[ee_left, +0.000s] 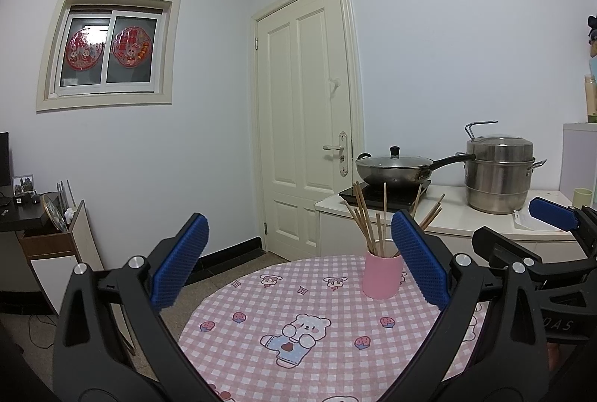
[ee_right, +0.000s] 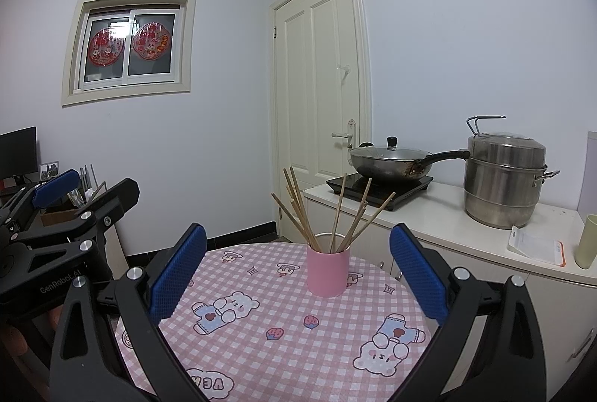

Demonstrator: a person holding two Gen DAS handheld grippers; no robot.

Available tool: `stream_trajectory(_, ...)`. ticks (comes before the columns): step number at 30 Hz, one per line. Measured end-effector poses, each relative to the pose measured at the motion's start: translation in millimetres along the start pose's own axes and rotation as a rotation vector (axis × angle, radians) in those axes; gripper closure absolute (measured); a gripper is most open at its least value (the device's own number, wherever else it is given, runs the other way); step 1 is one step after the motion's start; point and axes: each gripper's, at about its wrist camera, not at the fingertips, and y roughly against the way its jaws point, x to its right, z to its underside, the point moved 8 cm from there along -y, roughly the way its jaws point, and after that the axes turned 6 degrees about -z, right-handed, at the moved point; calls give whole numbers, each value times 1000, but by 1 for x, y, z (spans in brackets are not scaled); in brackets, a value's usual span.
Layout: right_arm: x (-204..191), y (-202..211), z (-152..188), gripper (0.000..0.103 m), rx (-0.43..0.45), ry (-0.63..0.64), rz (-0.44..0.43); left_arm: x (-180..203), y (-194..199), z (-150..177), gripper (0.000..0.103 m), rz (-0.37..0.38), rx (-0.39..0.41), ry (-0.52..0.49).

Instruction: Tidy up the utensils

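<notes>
Left gripper [ee_left: 298, 264] and right gripper [ee_right: 298, 267], both wide and empty, above gingham table [ee_right: 283, 357]; chopsticks [ee_right: 335, 215] already upright in pink cup [ee_right: 327, 273]; nothing loose visible, task seemingly complete.

light: dim, cool, even indoor | window [ee_left: 108, 49] dark, no daylight | shadows: soft, faint | glare: slight on steamer pot [ee_right: 503, 174] | focus: sharp | edges: strong fisheye bend, black corner vignette

Bare tablecloth [ee_right: 283, 357] around pink cup [ee_right: 328, 273]
</notes>
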Motion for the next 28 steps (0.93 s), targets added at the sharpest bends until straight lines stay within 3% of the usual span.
stream_trajectory(17, 0, -2, 1, 8, -5, -1, -2, -1, 0, 0, 6, 0, -3, 0)
stream_trajectory(28, 6, -14, 10, 8, -37, -15, 1, -1, -14, 13, 6, 0, -46, -12)
